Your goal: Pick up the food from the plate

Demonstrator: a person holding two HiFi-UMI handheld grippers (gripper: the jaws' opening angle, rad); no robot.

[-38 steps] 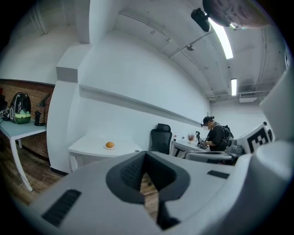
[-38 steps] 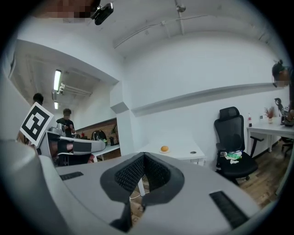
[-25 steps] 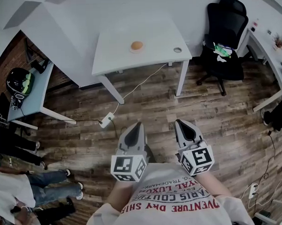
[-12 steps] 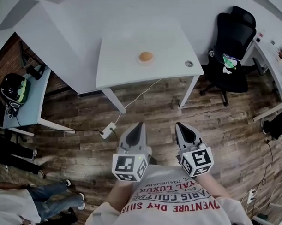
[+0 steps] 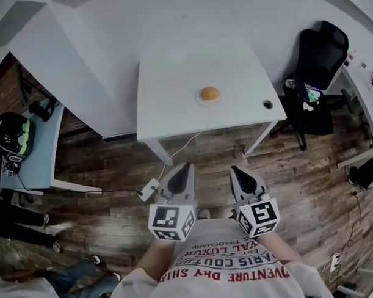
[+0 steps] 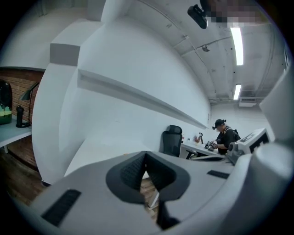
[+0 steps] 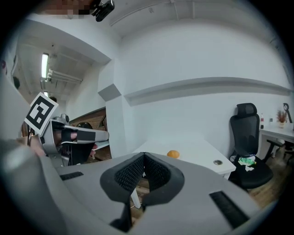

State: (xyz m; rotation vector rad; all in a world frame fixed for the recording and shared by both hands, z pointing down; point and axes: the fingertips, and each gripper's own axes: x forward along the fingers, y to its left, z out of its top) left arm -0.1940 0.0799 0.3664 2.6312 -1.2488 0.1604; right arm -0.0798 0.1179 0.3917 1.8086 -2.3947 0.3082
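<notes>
The round food (image 5: 209,93) is orange, its small round plate (image 5: 198,100) white, like the rectangular worktop (image 5: 172,85). The wood-plank floor (image 5: 114,172) is streaky dark brown (the swivel office chair (image 5: 320,55) black). The left hand-held gripper (image 5: 183,166) and right hand-held gripper (image 5: 236,169) are grey, and their marker cubes (image 5: 170,220) are patterned with black-and-white squares.

Legible print is only on the person's shirt (image 5: 230,267), head view, bottom centre.
- Red caps, upside down to the cam, line ends cut off by folds and the grippers.
- Small line: "TRADEMARK".
- Frag. beside it: "YAL LUXUR".
- Next line, frag.: "ARIS COUTU".
- Largest line, frag.: "VENTURE DAY SHI".

Marker cube on left gripper (image 5: 186,167) and on right gripper (image 5: 235,169): b/w square codes, no letters or nos. Same kind of code shows on the left cube (image 7: 40,112) in right gripper view.
</notes>
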